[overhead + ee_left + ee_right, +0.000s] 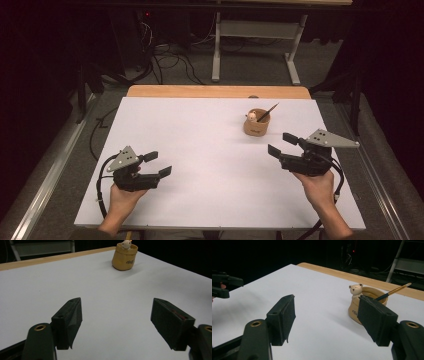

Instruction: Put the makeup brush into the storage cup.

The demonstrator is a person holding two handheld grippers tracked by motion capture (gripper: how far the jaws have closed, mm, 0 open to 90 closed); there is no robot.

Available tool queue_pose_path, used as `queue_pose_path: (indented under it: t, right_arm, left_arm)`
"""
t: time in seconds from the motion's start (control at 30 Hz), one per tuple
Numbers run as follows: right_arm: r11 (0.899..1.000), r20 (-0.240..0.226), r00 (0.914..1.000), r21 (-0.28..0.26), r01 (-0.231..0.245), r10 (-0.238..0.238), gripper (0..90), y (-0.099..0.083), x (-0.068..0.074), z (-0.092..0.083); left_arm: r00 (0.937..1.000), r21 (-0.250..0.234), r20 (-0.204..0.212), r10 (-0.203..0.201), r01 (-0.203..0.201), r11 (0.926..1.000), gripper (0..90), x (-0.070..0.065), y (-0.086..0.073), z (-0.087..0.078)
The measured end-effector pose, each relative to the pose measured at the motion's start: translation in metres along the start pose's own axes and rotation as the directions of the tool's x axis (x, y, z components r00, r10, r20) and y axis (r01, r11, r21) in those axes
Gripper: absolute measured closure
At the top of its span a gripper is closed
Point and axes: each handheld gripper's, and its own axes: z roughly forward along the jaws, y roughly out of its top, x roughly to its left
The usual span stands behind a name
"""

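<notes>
2 grippers are hovering over the white table (210, 165), both with jaws spread and nothing between them. The left gripper (159, 163) is sitting near the front-left. The right gripper (281, 144) is pointing toward the tan bear cup (256, 122), which is standing back-right with a brush (268, 112) leaning inside

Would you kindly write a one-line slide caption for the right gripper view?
Open right gripper faces a tan bear-topped pot holding a brush on the white table.
</notes>
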Motion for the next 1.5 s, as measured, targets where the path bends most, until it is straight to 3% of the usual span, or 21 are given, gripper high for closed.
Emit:
queue_pose_path:
  t: [0.73,1.5]
  right_arm:
    - [1.0,0.004,0.9996,-0.009,-0.026,0.026,32.4,-0.025,0.004,-0.013]
    - [0.997,0.02,0.997,0.012,-0.075,0.075,32.4,-0.055,-0.003,-0.012]
  left_arm:
    - [1.0,-0.001,0.0,-0.001,0.001,1.0,26.1,0.0,0.0,0.001]
    - [1.0,0.003,0.001,0.003,-0.003,1.0,26.2,0.0,0.0,0.002]
